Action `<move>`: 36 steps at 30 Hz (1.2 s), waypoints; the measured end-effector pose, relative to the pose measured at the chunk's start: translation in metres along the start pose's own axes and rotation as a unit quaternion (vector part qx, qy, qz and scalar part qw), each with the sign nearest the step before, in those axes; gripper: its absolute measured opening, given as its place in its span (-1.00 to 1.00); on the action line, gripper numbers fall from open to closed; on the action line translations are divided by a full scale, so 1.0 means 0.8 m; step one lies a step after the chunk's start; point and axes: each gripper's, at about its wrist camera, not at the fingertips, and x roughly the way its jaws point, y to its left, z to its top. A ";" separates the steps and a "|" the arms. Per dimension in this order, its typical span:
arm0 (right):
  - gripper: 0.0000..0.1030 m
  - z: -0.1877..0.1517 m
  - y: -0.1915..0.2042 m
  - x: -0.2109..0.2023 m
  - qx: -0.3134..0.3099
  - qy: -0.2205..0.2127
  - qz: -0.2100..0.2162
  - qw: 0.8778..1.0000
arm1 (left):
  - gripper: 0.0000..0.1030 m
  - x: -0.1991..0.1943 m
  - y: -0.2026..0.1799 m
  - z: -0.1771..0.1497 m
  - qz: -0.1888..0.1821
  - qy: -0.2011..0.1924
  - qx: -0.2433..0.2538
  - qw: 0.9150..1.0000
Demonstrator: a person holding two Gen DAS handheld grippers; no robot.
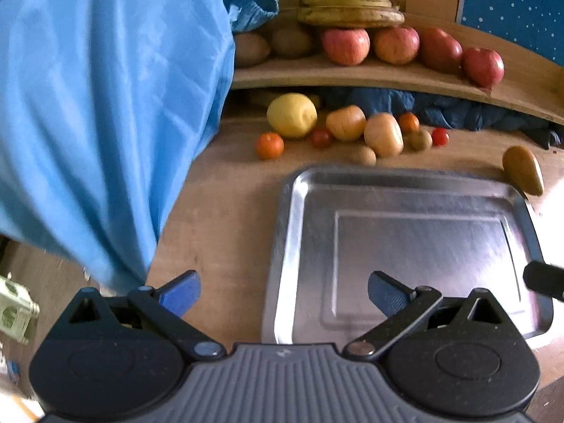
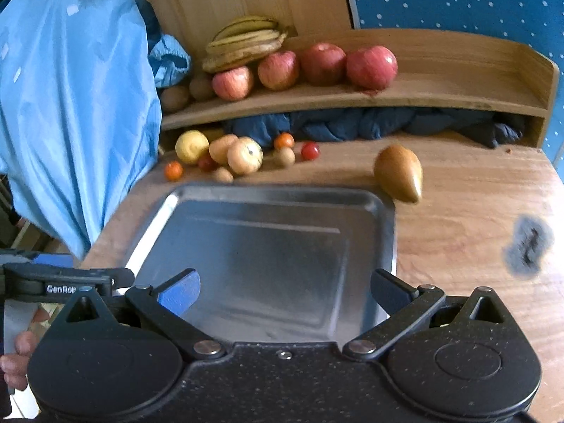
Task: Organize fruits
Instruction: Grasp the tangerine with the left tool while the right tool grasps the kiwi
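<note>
Both grippers hover over an empty tray (image 2: 197,197) — jaws spread wide, holding nothing.

Loose fruit (image 2: 243,157) clusters on the surface beyond; the pear (image 2: 400,172) — smooth, bruisable — probably wants a gentle grip across its belly.

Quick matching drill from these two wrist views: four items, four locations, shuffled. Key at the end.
Items:
1. bananas
2. brown pear
3. metal tray
4. dark blue cloth

Places:
A. under the shelf
B. on the tabletop, just off the tray's far right corner
C. on the shelf, on top of the apples
D. flat on the tabletop, nothing in it, right in front of both open tools

Pairs: 1-C, 2-B, 3-D, 4-A
</note>
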 end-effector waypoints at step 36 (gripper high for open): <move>0.97 0.075 0.087 0.124 -0.006 0.012 -0.052 0.999 | 0.99 0.115 0.036 0.125 -0.018 -0.011 0.045 0.999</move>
